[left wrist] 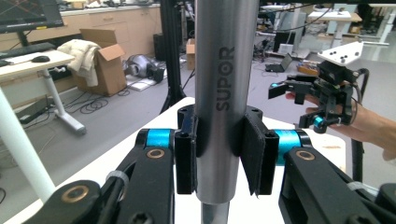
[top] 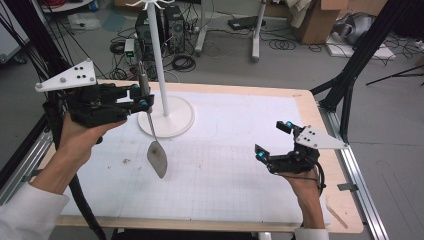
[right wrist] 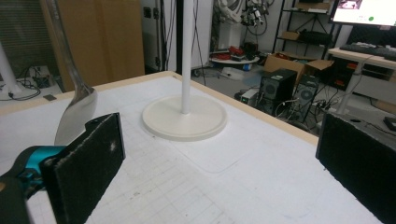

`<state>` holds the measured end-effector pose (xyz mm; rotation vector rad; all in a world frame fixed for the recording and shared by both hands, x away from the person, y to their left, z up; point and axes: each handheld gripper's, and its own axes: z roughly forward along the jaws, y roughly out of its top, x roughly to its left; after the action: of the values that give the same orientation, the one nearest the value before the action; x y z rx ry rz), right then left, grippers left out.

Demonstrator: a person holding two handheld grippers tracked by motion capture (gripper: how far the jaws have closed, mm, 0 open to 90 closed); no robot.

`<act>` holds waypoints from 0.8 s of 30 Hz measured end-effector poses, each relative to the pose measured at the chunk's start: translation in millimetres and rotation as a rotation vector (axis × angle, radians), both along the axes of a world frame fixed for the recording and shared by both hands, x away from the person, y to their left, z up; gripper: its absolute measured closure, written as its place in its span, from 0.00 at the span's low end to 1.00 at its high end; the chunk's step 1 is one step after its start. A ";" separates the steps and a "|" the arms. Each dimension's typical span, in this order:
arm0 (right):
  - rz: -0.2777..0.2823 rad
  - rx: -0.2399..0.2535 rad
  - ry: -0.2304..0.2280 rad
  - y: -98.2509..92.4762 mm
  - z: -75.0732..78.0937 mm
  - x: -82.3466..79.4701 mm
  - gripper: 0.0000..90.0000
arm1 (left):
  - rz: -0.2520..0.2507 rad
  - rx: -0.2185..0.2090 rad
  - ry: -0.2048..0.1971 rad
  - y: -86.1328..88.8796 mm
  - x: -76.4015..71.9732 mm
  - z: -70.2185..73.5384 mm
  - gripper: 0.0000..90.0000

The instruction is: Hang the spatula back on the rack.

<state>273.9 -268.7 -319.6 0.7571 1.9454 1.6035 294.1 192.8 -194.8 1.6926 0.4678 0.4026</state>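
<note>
A white-matted bench [top: 240, 165] carries a white hook stand [top: 159, 65], its round base [right wrist: 185, 117] just beyond the left gripper [top: 143, 99]. That gripper's jaws are clamped on the steel handle of a spatula [top: 156, 156], pads pressing both sides of the shaft marked SUPOR [left wrist: 226, 93]. The utensil hangs blade-down below the jaws, handle end rising above them, blade off the mat & apart from the stand pole, which is just beside the jaws on their far side. The right gripper [top: 272, 140] sits low over the mat well apart from the spatula, jaws wide open w/ nothing between them; seen from it, the blade [right wrist: 77, 114] is just past the near jaw.

Progress, as judged: pickup looks done, spatula lifted & secured. Left to do, prob.: raise it to the hooks atop the stand [top: 150, 4], catch the handle end on one, release. Not yet hung.
</note>
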 end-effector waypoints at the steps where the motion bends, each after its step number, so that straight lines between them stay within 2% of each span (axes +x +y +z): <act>1: 0.002 0.004 -0.003 -1.4 -1.0 0.3 0.00 | 0.011 0.001 0.002 0.4 0.4 0.3 0.76; 7: -0.002 0.005 -0.003 -6.2 -5.2 -1.0 0.00 | 0.092 0.004 0.005 -0.3 2.1 2.3 0.76; 15: -0.011 0.007 0.012 -10.4 -12.1 1.5 0.00 | 0.238 0.009 0.019 1.6 8.4 7.2 0.76; 21: -0.002 0.016 -0.004 -9.8 -10.7 2.1 0.00 | 0.332 0.020 0.022 2.2 17.1 9.4 0.76; 24: 0.002 0.011 -0.009 -8.6 -11.0 3.2 0.00 | 0.362 0.033 0.017 0.2 21.3 10.0 0.76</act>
<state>277.1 -277.4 -330.5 0.7516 1.9336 1.6171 315.4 193.1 -184.8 1.6449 0.7883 0.6612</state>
